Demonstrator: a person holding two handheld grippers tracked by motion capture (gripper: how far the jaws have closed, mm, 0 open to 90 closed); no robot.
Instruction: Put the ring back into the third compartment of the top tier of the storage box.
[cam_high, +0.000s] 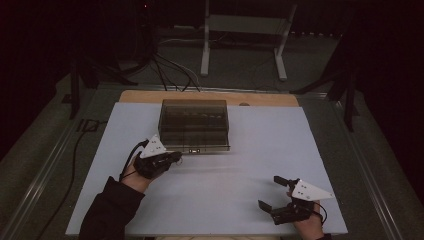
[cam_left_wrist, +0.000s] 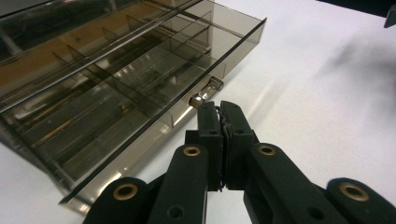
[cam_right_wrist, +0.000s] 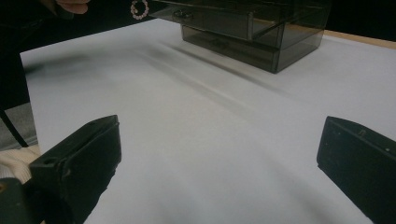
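left gripper (cam_high: 176, 156): centre-left of high view, jaws pressed together, tips just beside drawer knob (cam_left_wrist: 204, 94) | drawer (cam_left_wrist: 140, 88): pulled out of smoked organizer box (cam_high: 194, 120), upper centre | right gripper (cam_high: 272, 192): lower right, jaws wide, holding nothing

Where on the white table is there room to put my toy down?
The white table sheet is bare between the smoky clear plastic drawer box and the right gripper, and along its right edge. It is crowded where the left gripper meets the open drawer.
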